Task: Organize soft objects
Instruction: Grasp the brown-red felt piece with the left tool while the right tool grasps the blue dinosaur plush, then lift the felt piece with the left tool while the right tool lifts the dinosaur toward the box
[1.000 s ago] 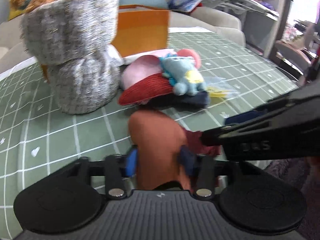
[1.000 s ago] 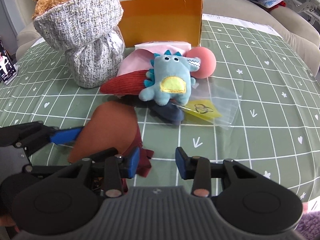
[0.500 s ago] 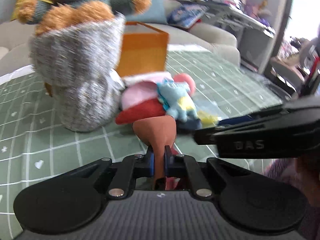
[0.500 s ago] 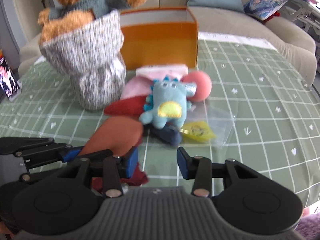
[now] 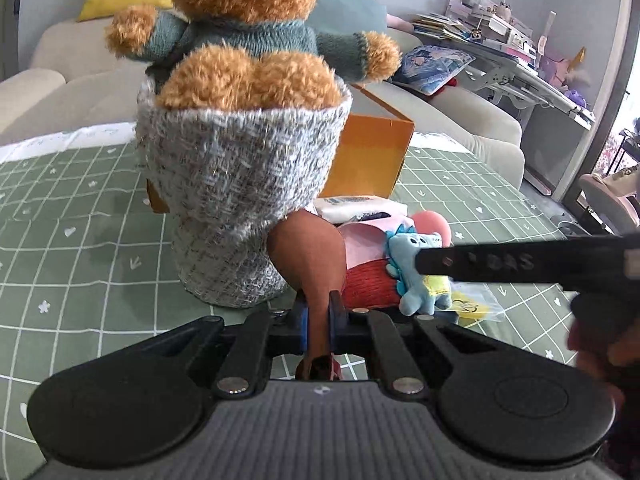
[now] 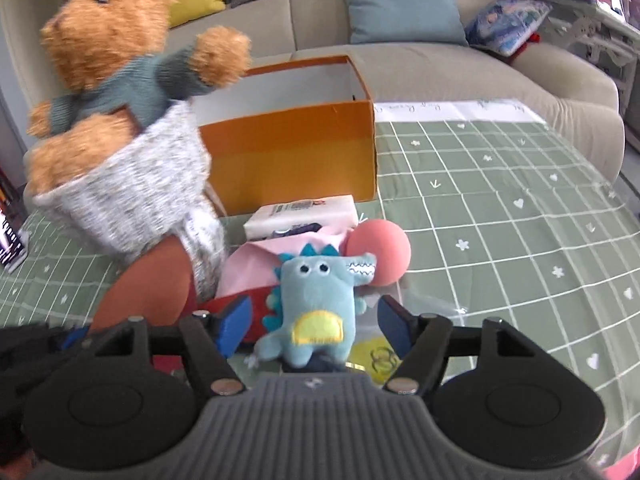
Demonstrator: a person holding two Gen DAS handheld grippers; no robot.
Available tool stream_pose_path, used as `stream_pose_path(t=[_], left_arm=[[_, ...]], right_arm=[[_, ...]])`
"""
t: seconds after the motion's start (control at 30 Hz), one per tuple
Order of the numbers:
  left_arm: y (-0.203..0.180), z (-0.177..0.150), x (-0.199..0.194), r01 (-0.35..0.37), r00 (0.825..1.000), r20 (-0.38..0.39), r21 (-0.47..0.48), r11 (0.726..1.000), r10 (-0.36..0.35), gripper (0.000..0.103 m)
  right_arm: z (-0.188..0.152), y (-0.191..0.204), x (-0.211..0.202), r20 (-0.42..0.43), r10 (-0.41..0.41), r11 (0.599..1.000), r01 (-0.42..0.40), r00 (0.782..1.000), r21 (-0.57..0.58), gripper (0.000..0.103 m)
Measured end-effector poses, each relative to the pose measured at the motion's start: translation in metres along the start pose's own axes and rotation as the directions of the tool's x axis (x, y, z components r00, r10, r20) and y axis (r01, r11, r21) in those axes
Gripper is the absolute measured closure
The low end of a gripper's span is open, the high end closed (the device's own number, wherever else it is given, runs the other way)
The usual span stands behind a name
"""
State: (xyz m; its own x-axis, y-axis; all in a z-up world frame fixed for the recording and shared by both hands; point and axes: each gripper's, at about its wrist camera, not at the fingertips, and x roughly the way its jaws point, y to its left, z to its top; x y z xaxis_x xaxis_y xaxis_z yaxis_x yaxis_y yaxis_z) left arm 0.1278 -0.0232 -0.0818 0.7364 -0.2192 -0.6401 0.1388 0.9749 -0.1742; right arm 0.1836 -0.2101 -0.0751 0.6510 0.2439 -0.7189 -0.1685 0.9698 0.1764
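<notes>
We are clamping the left gripper [image 5: 318, 322] on the rust-brown cloth [image 5: 308, 256]; a second ago its jaws were standing apart around that cloth, and now the pads are squeezing it into a narrow fold, with the cloth lifted off the green checked tablecloth [image 5: 92, 248] it was lying on. Our right gripper [image 6: 314, 322] has just been opening its jaws, and they are now standing wide on either side of the small blue plush monster [image 6: 316, 304], with gaps showing between the pads and the toy. A second ago that gripper was further back, with nothing between its jaws.

Just behind the monster we are seeing the red knitted piece [image 5: 370, 286], the pink cloth [image 6: 250, 266] and the pink ball [image 6: 380, 256], all crowded together, with a clear plastic bag holding a yellow tag [image 5: 466, 306] lying to their right. To the left, the grey woven basket [image 5: 236, 200] is holding the teddy bear [image 5: 248, 36] and is touching the raised brown cloth. Behind the pile, a tissue pack [image 6: 304, 216] is lying against the orange box [image 6: 292, 152], which is standing open at the top. The tablecloth to the right of the pile is lying bare up to the table's far edge, where the sofa [image 6: 480, 72] is beginning.
</notes>
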Motion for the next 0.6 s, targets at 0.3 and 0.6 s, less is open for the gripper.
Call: stream_pose_path(t=[0.3,0.6], left_arm=[[0.003,-0.006,0.014,0.016,1.0,-0.019,-0.016,1.0,-0.016,0.093],[0.003,-0.007,0.014,0.017,1.0,-0.016,-0.019,1.0,-0.018,0.093]], right_arm=[[-0.002,0.005,0.034,-0.042,0.007,0.999,-0.009,0.999,-0.035,0.042],[-0.01,0.011,0.031,-0.016,-0.011,0.994,0.01,1.0,-0.107,0.066]])
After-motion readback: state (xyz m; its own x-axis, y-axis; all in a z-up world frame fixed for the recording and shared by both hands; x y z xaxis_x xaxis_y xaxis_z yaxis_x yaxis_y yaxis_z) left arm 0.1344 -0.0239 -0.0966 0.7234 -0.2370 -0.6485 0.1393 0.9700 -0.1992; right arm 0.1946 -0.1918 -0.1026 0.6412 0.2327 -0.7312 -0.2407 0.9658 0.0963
